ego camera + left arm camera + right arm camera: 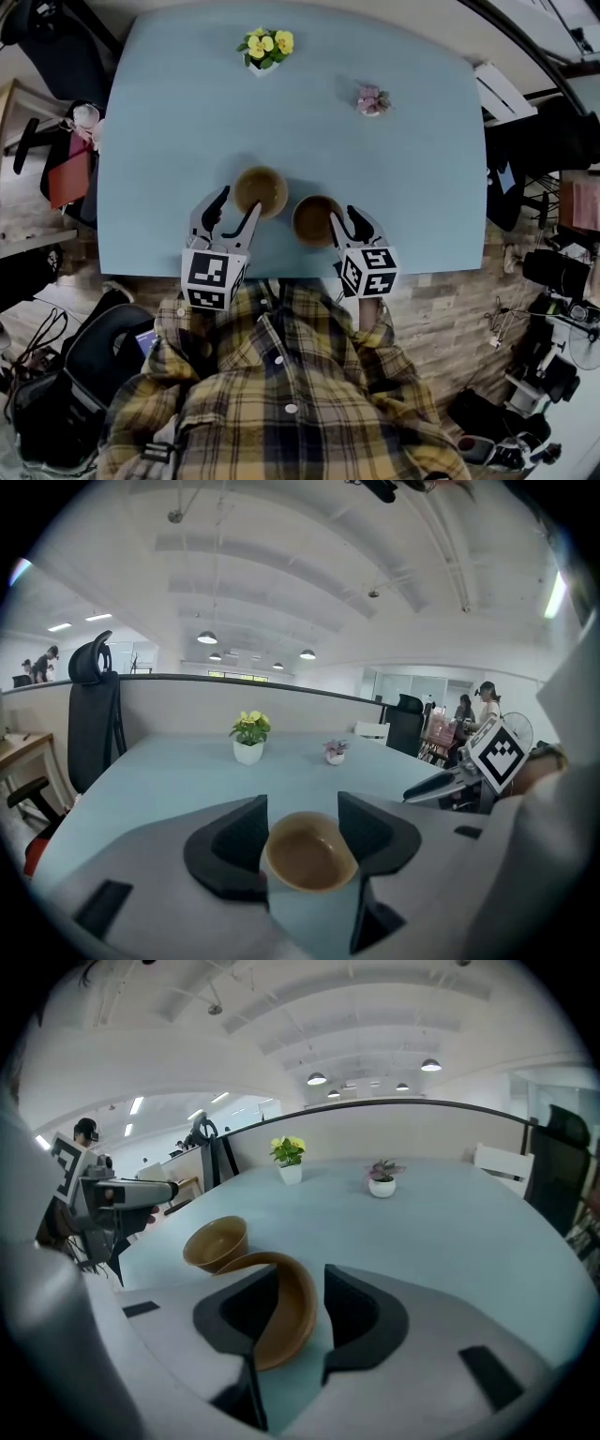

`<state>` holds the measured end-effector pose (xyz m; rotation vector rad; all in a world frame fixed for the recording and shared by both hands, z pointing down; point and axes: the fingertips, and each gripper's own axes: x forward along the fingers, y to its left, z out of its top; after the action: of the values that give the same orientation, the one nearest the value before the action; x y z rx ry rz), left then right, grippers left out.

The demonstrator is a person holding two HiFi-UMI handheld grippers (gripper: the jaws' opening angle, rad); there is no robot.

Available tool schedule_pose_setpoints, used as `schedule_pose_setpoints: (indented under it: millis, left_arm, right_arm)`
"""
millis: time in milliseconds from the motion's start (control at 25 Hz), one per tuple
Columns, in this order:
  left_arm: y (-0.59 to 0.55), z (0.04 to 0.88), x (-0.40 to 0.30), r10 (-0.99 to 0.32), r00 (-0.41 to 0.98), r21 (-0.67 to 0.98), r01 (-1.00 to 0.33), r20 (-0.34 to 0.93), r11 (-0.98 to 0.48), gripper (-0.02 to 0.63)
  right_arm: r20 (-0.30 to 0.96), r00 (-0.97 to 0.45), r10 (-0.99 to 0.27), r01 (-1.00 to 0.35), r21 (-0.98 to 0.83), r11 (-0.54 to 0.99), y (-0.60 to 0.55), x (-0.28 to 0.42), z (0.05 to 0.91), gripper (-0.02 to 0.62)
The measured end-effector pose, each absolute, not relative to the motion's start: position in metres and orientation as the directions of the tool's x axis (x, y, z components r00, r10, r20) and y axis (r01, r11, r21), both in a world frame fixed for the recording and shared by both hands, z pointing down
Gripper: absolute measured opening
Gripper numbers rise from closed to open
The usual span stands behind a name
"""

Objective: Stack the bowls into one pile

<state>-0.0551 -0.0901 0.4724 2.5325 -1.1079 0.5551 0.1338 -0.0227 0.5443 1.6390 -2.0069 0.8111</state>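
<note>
1. Starting at your right gripper [302, 1283]: its jaws stand apart, astride the near wall of the right bowl [292, 1321]. One pad is inside the rim and the other outside, with a gap showing, so nothing is clamped.
2. Your left gripper [302, 810] has its jaws spread wide. The left bowl [309, 857] sits framed at their tips, upright on the table [169, 780], and it does not look pinched.
3. Progress, as I judge it, is none: both bowls rest on the table, the right bowl [314, 220] just beside the left bowl [261, 190] at about its 4 o'clock. Neither sits inside the other.
4. The whole of the stacking is left. You must close on one bowl, lift it and nest it in the other (the right one looks readier, with its rim already between the pads).
5. Only the head view shows the sliver of table between the bowls, and the left gripper [239, 199] reaching the left bowl at its 7 o'clock edge.
6. Only the right gripper view shows the rim between the jaws; from above, that gripper [349, 225] covers it.
</note>
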Motion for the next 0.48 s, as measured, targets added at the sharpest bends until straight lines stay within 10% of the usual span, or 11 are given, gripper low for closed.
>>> schedule_pose_setpoints:
  millis: [480]
  left_arm:
    - [-0.096,0.501,-0.06,-0.56,0.641,0.153,-0.718,0.525,-0.679,0.215]
  right_arm:
    - [0.571,-0.157,-0.806,-0.966,-0.259,0.004,-0.015,0.138,0.516,0.135]
